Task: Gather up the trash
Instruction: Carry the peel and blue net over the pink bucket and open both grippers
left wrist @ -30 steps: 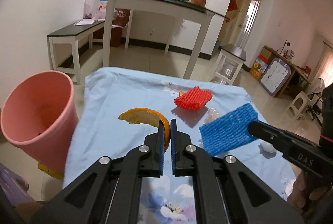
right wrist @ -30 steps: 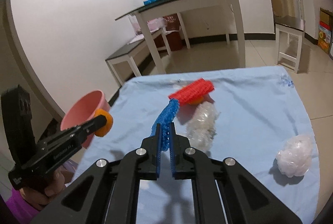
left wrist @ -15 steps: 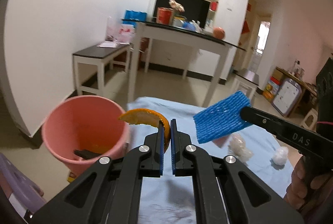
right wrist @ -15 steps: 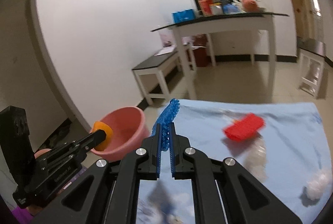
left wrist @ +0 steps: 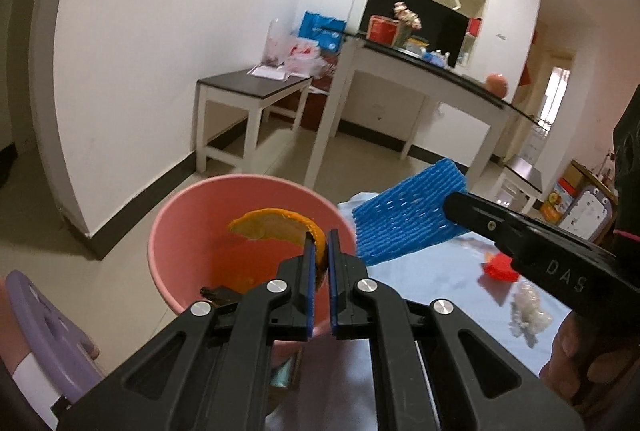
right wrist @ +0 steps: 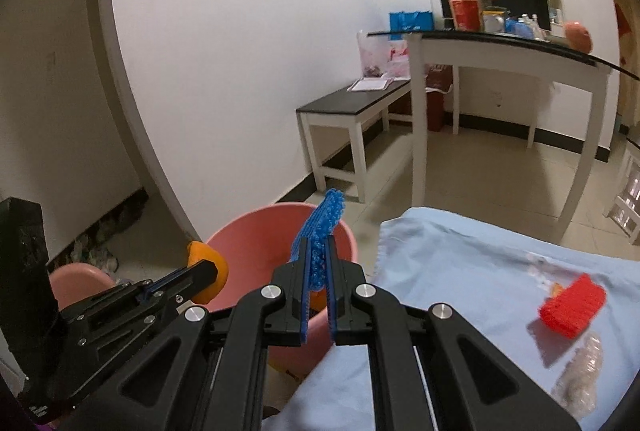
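My left gripper (left wrist: 319, 237) is shut on a curved orange peel (left wrist: 272, 227), which hangs over the mouth of the pink bucket (left wrist: 172, 215). My right gripper (right wrist: 318, 243) is shut on a blue foam net (right wrist: 322, 219), just at the bucket's (right wrist: 256, 231) right rim. In the left wrist view the blue foam net (left wrist: 408, 219) sticks out of the right gripper (left wrist: 450, 203) beside the bucket. On the light blue tablecloth (right wrist: 460, 259) lie a red foam net (right wrist: 572, 305) and a crumpled clear plastic wrap (right wrist: 580, 379).
The bucket stands on the floor at the table's left end, with a dark item (left wrist: 218, 293) inside it. A purple stool (left wrist: 40, 311) is at lower left. A low white bench (right wrist: 352, 111) and a tall white table (right wrist: 500, 47) stand by the wall behind.
Both grippers have swung left from over the tablecloth to the pink bucket, each still carrying its item. The red net and plastic wrap have slid to the right of view.
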Action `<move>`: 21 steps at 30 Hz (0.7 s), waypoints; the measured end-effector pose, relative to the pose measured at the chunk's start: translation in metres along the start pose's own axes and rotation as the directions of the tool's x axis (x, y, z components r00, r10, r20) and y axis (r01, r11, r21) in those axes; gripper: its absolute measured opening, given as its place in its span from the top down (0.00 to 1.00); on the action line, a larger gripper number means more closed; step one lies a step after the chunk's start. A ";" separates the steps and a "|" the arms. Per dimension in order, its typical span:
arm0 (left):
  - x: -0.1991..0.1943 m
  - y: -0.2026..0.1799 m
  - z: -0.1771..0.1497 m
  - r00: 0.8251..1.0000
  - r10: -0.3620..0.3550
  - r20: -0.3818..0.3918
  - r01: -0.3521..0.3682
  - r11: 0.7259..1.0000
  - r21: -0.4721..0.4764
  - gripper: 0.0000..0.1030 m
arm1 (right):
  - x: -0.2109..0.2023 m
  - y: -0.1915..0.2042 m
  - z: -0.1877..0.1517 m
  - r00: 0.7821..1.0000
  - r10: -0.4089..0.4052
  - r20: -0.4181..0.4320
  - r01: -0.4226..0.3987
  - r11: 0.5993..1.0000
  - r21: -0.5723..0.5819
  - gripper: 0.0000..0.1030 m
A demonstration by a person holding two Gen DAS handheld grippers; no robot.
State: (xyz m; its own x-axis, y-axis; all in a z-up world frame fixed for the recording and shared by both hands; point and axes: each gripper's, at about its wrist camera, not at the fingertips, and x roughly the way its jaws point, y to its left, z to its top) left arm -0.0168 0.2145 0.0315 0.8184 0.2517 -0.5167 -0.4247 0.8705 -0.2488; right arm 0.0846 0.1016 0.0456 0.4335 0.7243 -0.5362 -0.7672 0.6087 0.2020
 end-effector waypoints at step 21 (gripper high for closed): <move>0.051 0.044 -0.012 0.986 0.095 -0.137 -0.109 0.989 -0.096 0.62 | 0.090 0.001 -0.016 0.985 0.063 -0.161 -0.066 0.998 -0.012 0.76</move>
State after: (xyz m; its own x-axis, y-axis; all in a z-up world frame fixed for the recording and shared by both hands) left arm 0.0019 0.2608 -0.0156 0.7135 0.2732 -0.6452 -0.5466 0.7931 -0.2687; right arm 0.1153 0.1622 -0.0156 0.3024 0.6999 -0.6470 -0.7995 0.5558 0.2275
